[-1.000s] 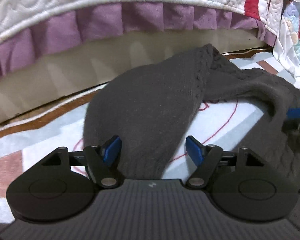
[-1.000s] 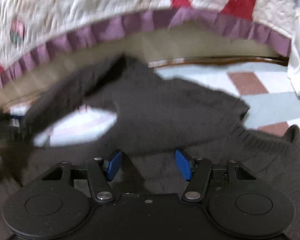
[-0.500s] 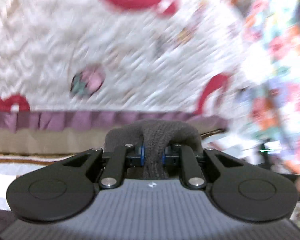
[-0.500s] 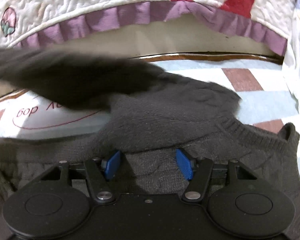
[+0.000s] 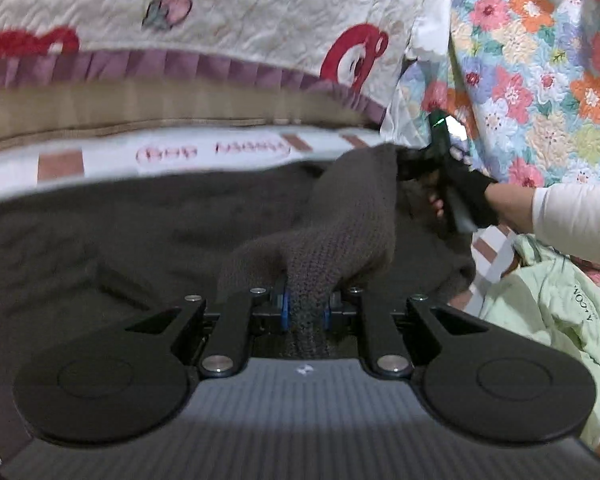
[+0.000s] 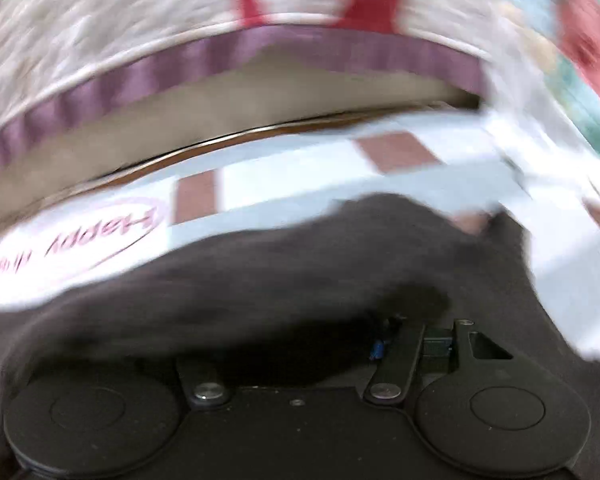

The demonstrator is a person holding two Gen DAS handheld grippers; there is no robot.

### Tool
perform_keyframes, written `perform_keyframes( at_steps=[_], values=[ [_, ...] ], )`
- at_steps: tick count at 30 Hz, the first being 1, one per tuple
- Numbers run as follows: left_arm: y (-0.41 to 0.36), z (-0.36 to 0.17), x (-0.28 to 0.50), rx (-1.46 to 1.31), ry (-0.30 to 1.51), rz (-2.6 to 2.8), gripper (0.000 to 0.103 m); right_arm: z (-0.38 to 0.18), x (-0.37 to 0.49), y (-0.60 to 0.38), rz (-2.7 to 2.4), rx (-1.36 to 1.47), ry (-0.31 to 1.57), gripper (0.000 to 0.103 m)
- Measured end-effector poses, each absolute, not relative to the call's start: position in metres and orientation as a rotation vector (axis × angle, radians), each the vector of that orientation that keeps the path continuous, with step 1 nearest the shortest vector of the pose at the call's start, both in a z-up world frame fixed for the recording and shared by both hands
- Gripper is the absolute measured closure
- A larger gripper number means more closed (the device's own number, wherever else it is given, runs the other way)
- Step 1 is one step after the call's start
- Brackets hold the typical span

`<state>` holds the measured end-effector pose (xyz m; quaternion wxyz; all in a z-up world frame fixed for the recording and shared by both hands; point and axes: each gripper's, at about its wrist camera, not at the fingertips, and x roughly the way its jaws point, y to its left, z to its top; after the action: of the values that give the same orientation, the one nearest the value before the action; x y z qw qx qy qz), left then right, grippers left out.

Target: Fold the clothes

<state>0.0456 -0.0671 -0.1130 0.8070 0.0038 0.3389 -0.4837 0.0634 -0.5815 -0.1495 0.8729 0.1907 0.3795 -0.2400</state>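
A dark grey knit sweater (image 5: 140, 232) lies spread on a white patterned mat (image 5: 204, 152). My left gripper (image 5: 305, 312) is shut on a bunched fold of the sweater, holding it up. In the left wrist view the right gripper (image 5: 404, 164) is seen at the far right, held by a gloved hand, shut on another part of the same raised fold. In the blurred right wrist view the sweater (image 6: 260, 280) drapes over my right gripper (image 6: 348, 344) and hides most of its fingers, which stand close together.
A quilted white bedcover with a purple frill (image 5: 180, 68) hangs behind the mat. A floral quilt (image 5: 540, 60) hangs at the right. A pale green garment (image 5: 552, 304) lies at the right, under the person's white-sleeved arm (image 5: 572, 208).
Both grippers went from open over the sweater to closed on it. The left lifted its fold and swung to face right; the right closed within the last half second and is moving.
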Motion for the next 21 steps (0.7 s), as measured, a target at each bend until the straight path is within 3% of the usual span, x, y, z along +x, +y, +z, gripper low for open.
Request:
perform_keyframes(
  at_steps=[7,10,16,18,21],
  values=[
    [-0.070,-0.106,0.037,0.132,0.669,-1.025,0.088,-0.145,-0.003,-0.618,-0.592,0.894,0.666,0.037],
    [-0.068,-0.103,0.035,0.163,0.645,-1.004,0.088,-0.144,-0.021,-0.621,-0.821,0.873,0.719,0.034],
    [-0.061,-0.092,0.028,0.280,0.512,-0.950,0.086,-0.157,-0.047,-0.627,-0.726,1.043,0.587,0.034],
    [-0.064,-0.100,0.035,0.292,0.610,-0.981,0.079,-0.160,-0.046,-0.628,-0.707,1.022,0.565,0.034],
    [-0.069,-0.123,0.046,0.249,0.834,-1.020,0.078,-0.158,-0.041,-0.625,-0.697,0.931,0.584,0.034]
  ],
)
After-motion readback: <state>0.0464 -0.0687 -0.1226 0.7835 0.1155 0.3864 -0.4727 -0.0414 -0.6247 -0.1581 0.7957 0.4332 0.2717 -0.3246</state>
